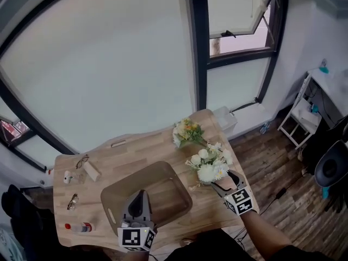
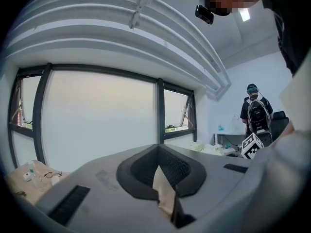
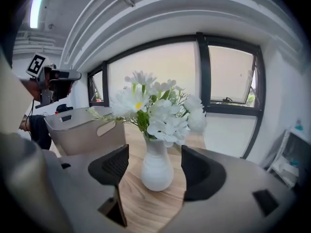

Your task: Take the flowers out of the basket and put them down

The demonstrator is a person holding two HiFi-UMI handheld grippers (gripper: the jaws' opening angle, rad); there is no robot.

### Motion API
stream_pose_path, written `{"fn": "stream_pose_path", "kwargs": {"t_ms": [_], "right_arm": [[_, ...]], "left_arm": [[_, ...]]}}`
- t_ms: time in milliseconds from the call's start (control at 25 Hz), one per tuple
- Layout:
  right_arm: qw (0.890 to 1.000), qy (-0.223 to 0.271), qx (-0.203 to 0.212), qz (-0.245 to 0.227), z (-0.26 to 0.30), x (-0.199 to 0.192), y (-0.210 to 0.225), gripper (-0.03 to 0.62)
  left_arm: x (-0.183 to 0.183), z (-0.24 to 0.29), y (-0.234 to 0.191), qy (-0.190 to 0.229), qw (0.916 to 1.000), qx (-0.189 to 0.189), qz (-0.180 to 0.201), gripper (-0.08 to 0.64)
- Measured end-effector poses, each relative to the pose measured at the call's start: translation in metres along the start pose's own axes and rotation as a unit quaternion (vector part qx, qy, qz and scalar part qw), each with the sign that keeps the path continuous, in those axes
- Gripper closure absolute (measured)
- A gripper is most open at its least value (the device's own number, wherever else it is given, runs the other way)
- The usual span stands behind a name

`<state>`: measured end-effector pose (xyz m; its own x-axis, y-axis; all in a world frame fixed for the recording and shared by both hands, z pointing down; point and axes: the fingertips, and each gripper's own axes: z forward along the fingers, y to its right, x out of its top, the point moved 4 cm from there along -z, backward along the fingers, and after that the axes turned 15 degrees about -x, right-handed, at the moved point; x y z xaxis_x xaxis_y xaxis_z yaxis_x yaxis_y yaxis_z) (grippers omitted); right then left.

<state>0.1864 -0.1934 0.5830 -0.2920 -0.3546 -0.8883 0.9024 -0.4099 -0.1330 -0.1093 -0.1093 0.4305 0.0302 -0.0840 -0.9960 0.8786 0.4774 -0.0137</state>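
A white vase [image 3: 156, 161] of white flowers [image 1: 209, 165] stands upright on the wooden table [image 1: 163, 145], to the right of the basket. My right gripper [image 1: 220, 185] is low at its near side. In the right gripper view the vase sits between the open jaws [image 3: 154, 176], and neither pad touches it. A second bunch, yellow and green [image 1: 187, 132], stands further back on the table. The tan basket [image 1: 117, 200] looks empty. My left gripper [image 1: 140, 196] is over the basket's near edge, jaws together and tilted up toward the window [image 2: 163, 178].
On the table's left are glasses [image 1: 81, 161], a pale block [image 1: 91, 171], a small bottle [image 1: 67, 176] and a red-capped bottle [image 1: 80, 228]. Beyond the far edge is a white bin [image 1: 225, 118]. A white shelf [image 1: 304, 113] stands at the right. A person with a backpack [image 2: 255, 115] stands behind.
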Motion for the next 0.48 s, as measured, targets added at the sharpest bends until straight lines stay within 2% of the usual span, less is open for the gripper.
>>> {"fn": "stream_pose_path", "kwargs": {"t_ms": [280, 360, 480], "right_arm": [[0.999, 0.037, -0.01, 0.021, -0.043, 0.019, 0.015, 0.26], [0.997, 0.061, -0.036, 0.02, -0.056, 0.028, 0.025, 0.409], [0.995, 0.082, -0.048, 0.023, -0.066, 0.039, 0.035, 0.501]], "left_arm": [[-0.015, -0.008, -0.003, -0.002, 0.9998, 0.009, -0.016, 0.558], [-0.017, -0.01, -0.005, -0.002, 0.9998, 0.011, -0.017, 0.558], [-0.018, -0.012, -0.005, -0.001, 0.9998, 0.012, -0.017, 0.558]]}}
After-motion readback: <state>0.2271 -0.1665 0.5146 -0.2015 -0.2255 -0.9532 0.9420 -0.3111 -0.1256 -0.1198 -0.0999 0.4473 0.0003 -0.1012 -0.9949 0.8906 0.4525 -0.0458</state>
